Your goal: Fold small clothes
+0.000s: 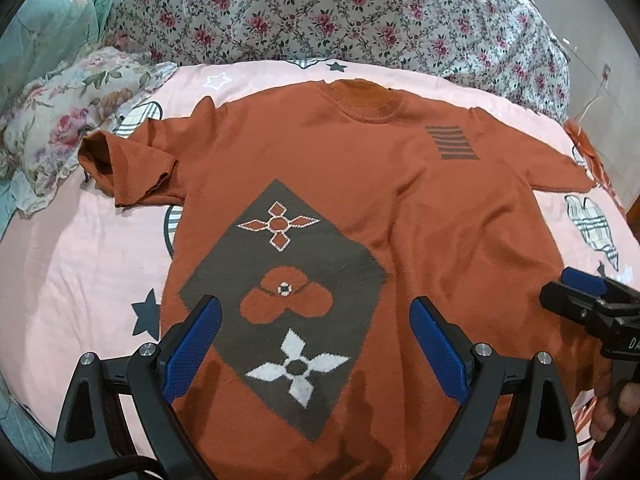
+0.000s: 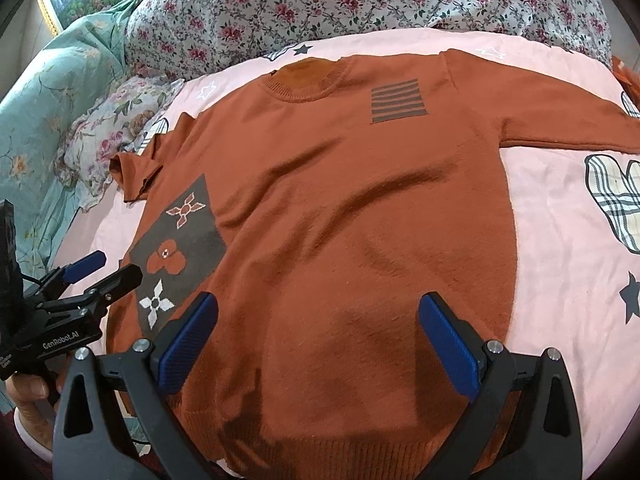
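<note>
**Sweater laid flat, both grippers poised at hem — no fold started**

The rust-orange sweater (image 1: 360, 184) lies face up on the pink sheet (image 1: 80, 280), neck away from the person, hem nearest. Body is spread mostly smooth w/ soft diagonal ripples across the chest. The sleeve on the grey-diamond side (image 1: 124, 164) is crumpled and partly turned over itself; the opposite sleeve (image 2: 560, 120) runs out straight. Likely laid this way so both hem corners are reachable from the near edge.

Left gripper (image 1: 316, 344) hangs over the lower front, above the grey diamond patch (image 1: 280, 300), jaws spread wide, nothing between them. Right gripper (image 2: 318, 340) sits over the plain orange half near the ribbed hem, also spread wide and empty. Each shows in the other's cam, side by side, well apart across the garment's width. Whether the fingertips actually touch the knit or hover just above is hard to tell thru the fisheye.

Judgement: setup/approach stage, task barely begun. The symmetric stance suggests a two-handed pinch at hem or sides, then a fold. Knit looks thick and soft, so it should hold a crease poorly and drag on the sheet; the bunched sleeve prob. needs flattening first or it'll lump inside the fold.

Floral quilt (image 1: 340, 12) and a pillow (image 1: 68, 120) are heaped beyond the collar, clear of the work area.
</note>
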